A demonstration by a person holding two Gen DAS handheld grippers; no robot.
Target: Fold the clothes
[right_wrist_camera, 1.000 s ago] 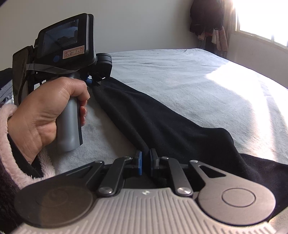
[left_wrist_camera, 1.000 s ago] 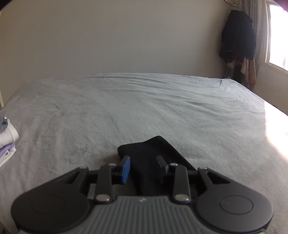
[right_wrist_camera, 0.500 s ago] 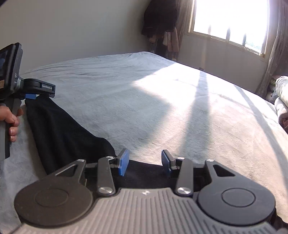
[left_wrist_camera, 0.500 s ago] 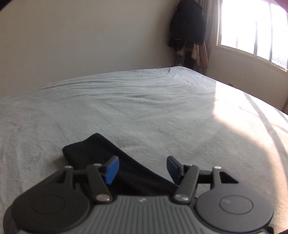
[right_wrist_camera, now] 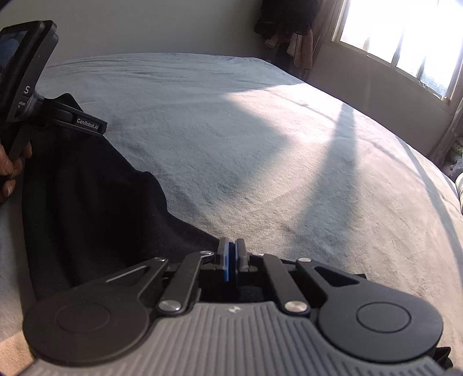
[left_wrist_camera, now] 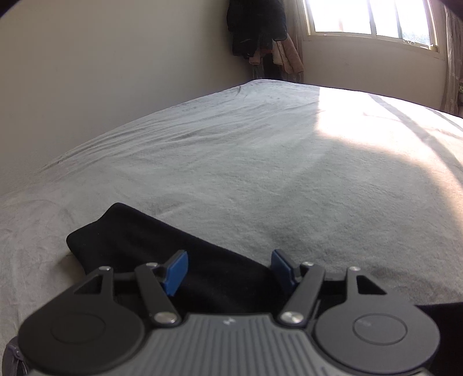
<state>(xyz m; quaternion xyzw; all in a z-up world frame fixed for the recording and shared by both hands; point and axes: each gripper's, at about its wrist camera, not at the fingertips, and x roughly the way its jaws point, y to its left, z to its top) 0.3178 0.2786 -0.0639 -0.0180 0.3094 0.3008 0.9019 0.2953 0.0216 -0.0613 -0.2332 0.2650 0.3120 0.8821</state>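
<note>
Lying across a grey bedspread [left_wrist_camera: 260,173], a black garment [left_wrist_camera: 139,240] stretches from the lower left toward the bottom edge in the left wrist view, its rounded end at about ten o'clock from the left gripper [left_wrist_camera: 230,270]. That gripper hovers over the cloth with its blue pads [left_wrist_camera: 176,270] spread wide, released, the fabric showing between them. Dark clothes [left_wrist_camera: 257,26] hang in the room's corner at twelve o'clock, and a bright window [left_wrist_camera: 370,17] sits at one o'clock, throwing sun on the bed.

In the right wrist view, a hand [right_wrist_camera: 11,165] at nine o'clock holds the other tool over the garment's far end. The dark cloth runs from there down to the right gripper [right_wrist_camera: 231,260], whose blue pads are clenched together at the garment's edge, apparently pinching it. Sunlit bedspread fills three o'clock.
</note>
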